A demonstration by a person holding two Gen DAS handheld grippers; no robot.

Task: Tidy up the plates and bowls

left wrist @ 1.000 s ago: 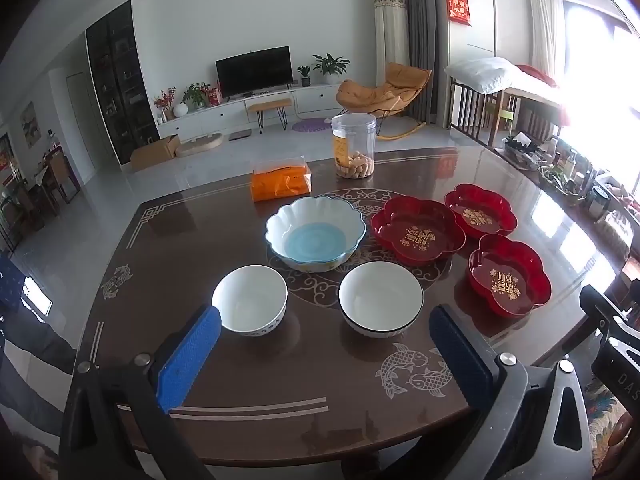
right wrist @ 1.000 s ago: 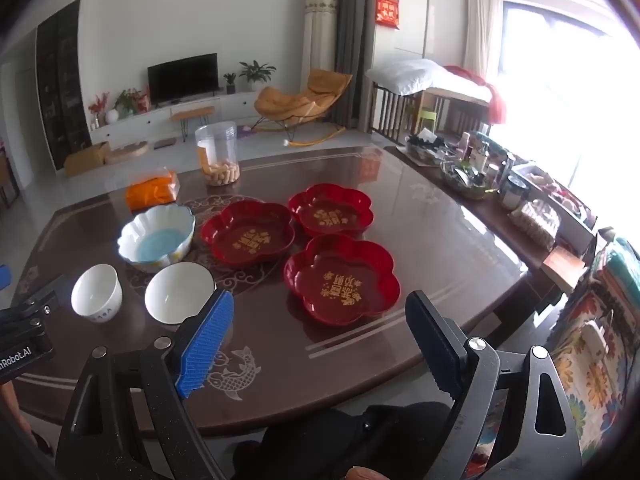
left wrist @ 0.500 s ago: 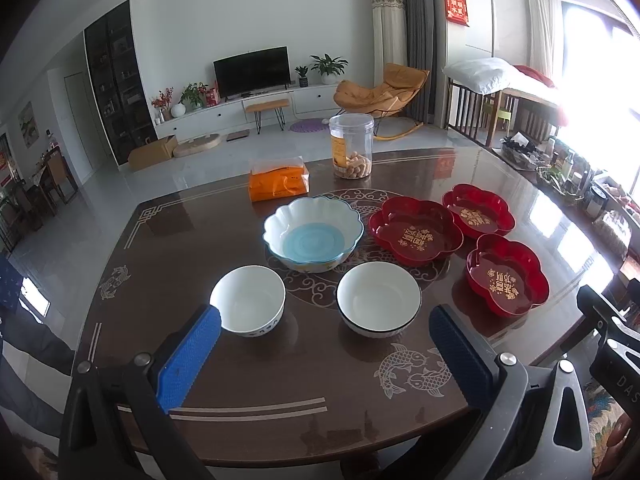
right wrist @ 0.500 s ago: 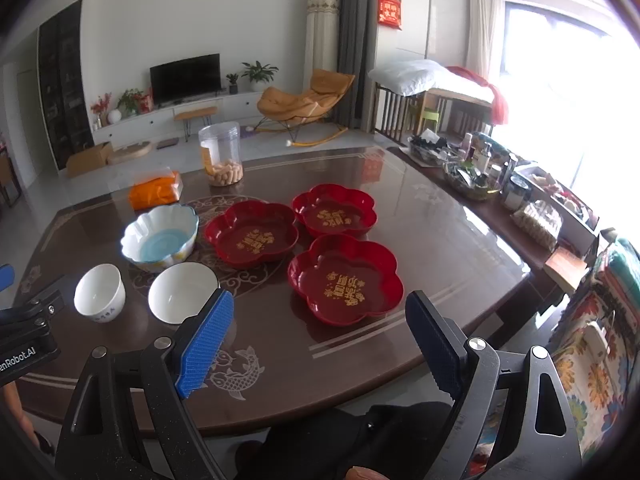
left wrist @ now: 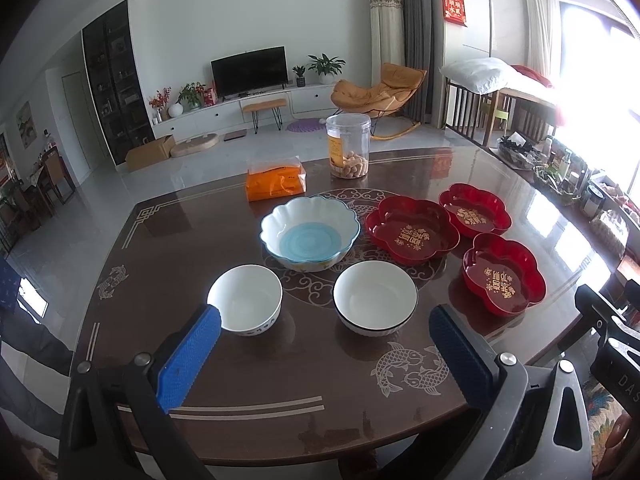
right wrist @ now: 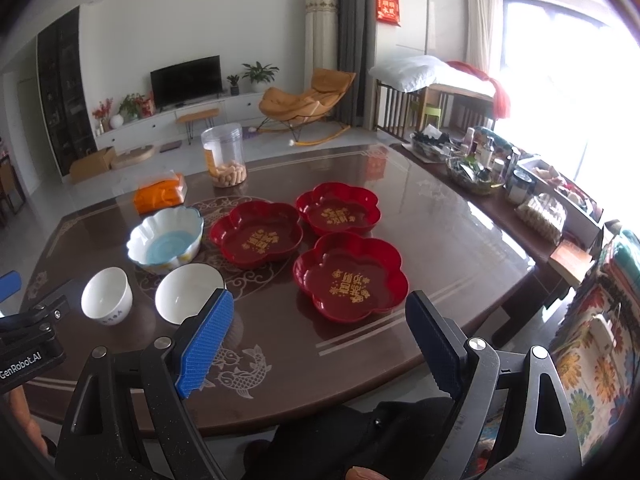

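Dark polished surface (left wrist: pixel 168 240) with fish inlay, living room beyond; all dishes lie apart, none stacked. Left claw (left wrist: pixel 324 354): spread wide, holding nothing, poised above the near edge. Before it stand the small white bowl (left wrist: pixel 245 299) at near left and the wider white bowl (left wrist: pixel 375 297) just to its right; the scalloped blue bowl (left wrist: pixel 310 238) sits farther, at centre. Right claw (right wrist: pixel 320 346): likewise spread and empty, facing the near red plate (right wrist: pixel 350 278); the left red plate (right wrist: pixel 256 240) and far red plate (right wrist: pixel 338 208) lie beyond it, the three close together. A clear jar (left wrist: pixel 348 146) and an orange packet (left wrist: pixel 276 184) stand at the far side.

Step in hand, as I judge it: the approach, before any grasp. Next I must bring my left claw down over one white bowl's rim and close on its wall, so it can nest in another; the red plates call for a rim pinch too.

Against the views one second earlier, both claws have eased slightly forward; dishes are unmoved and my jaws are as wide as before
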